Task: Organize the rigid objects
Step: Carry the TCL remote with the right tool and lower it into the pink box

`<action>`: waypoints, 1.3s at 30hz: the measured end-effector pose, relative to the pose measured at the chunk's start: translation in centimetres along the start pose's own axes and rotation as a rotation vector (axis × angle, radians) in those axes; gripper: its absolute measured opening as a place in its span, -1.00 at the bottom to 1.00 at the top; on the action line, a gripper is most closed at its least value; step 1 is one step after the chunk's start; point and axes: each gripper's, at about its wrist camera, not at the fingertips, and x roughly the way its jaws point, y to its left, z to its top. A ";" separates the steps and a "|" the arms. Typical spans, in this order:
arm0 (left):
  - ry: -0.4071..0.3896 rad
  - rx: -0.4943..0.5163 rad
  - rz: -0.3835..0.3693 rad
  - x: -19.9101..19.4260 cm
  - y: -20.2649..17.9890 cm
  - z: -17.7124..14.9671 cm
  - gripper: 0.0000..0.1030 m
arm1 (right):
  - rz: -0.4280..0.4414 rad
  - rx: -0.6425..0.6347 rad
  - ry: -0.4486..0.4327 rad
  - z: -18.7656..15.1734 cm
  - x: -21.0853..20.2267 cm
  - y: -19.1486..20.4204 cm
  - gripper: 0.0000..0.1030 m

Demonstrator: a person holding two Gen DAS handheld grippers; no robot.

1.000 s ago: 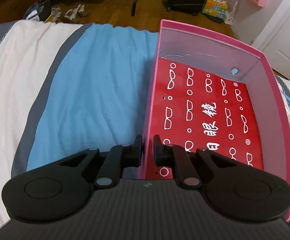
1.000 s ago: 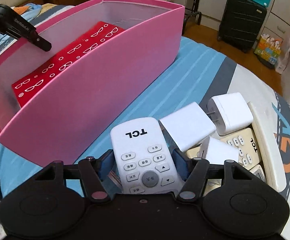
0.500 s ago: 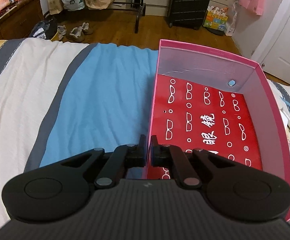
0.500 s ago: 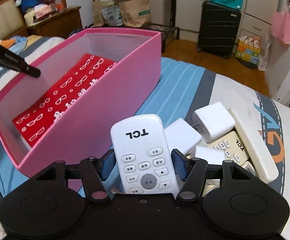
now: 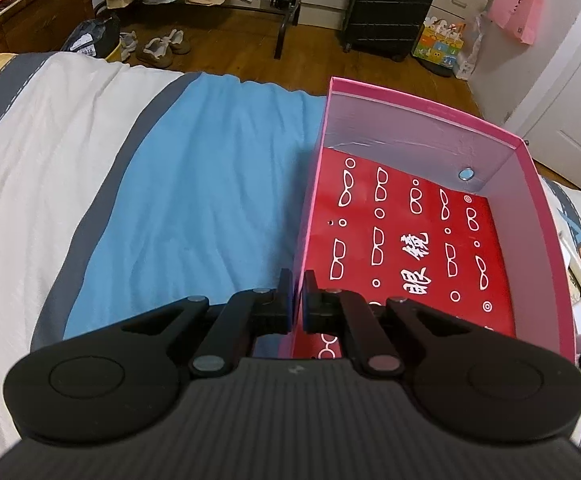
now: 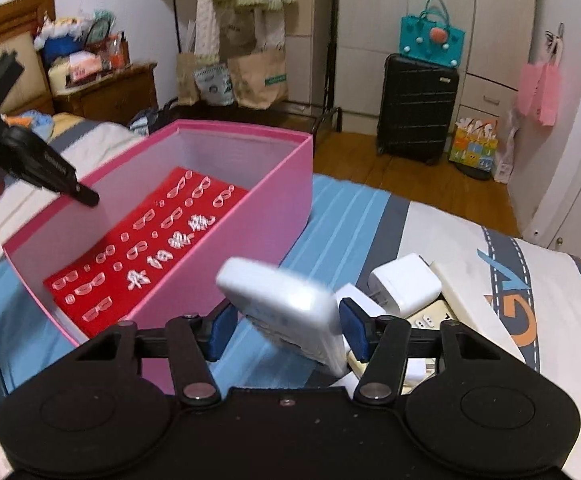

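With the left gripper (image 5: 297, 300) clamped on the pink box's (image 6: 226, 208) wall at lower centre, the right gripper (image 6: 286, 330), jaws just closing around the white remote (image 6: 286, 308), should lift it clear of the rim before lowering it inside.

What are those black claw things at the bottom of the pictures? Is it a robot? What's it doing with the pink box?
It's not a robot. A person holds two black pinching tools, one in each hand, and each has a camera looking out along its fingers. That's why there are two pictures.

In the left tool's picture, the left gripper is pinched shut on the side wall of the pink cardboard box, which sits on the blue and white bed cover. A flat red case with white glasses drawings lies inside.

In the right tool's picture, the right gripper has just been closing on the white remote control between its fingers, and holds it tilted above a pile of white plug chargers.
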 end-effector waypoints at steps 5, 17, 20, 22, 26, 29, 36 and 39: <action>-0.017 -0.020 -0.007 -0.2 0.1 -0.3 -0.92 | 0.015 0.020 -0.054 0.4 -1.3 0.3 0.07; -0.002 -0.021 -0.037 -0.2 0.5 0.0 -0.91 | 0.243 0.221 -0.137 6.3 -4.3 0.4 0.07; -0.002 -0.021 -0.045 -0.2 0.6 -0.1 -0.91 | 0.301 0.203 -0.101 8.4 -2.8 2.3 0.07; -0.003 -0.017 -0.050 -0.1 0.7 -0.1 -0.91 | 0.357 0.203 -0.034 9.3 -0.4 3.5 0.07; -0.005 -0.010 -0.057 -0.1 0.8 -0.1 -0.91 | 0.412 0.263 0.142 10.0 6.2 5.3 0.07; -0.004 -0.025 -0.066 0.0 1.1 -0.1 -0.91 | 0.407 0.358 0.249 10.2 11.5 5.9 0.06; -0.015 0.003 -0.061 -0.2 0.8 -0.3 -0.92 | 0.428 0.449 0.354 11.9 20.0 6.8 -0.52; -0.014 -0.003 -0.068 0.1 1.1 -0.3 -0.91 | 0.419 0.444 0.356 11.9 21.0 7.3 -0.61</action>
